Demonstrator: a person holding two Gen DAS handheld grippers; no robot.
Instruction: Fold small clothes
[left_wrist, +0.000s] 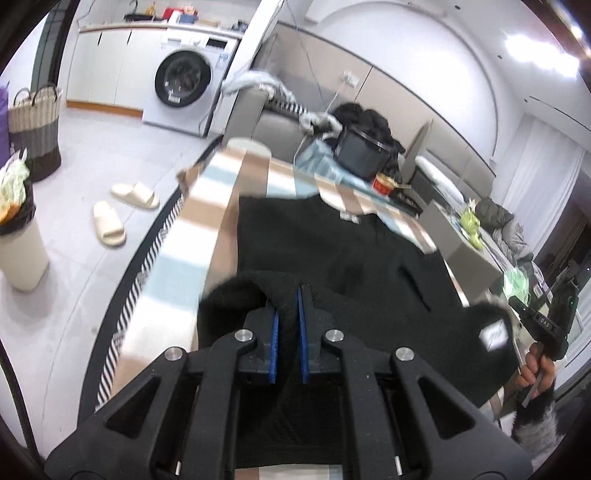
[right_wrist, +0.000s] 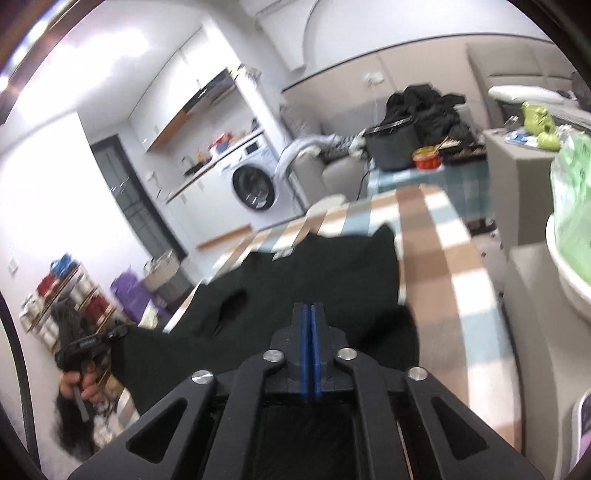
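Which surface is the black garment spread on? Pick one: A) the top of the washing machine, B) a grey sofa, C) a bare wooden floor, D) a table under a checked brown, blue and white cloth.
D: the black garment lies across the checked tablecloth, with both grippers shut on its near edge.

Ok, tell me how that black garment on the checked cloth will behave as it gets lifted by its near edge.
Probably floppy: the black garment bunches and droops around the left gripper. Its fuzzy surface suggests it will not slip easily. Likely light, since the rest lies flat on the checked cloth.
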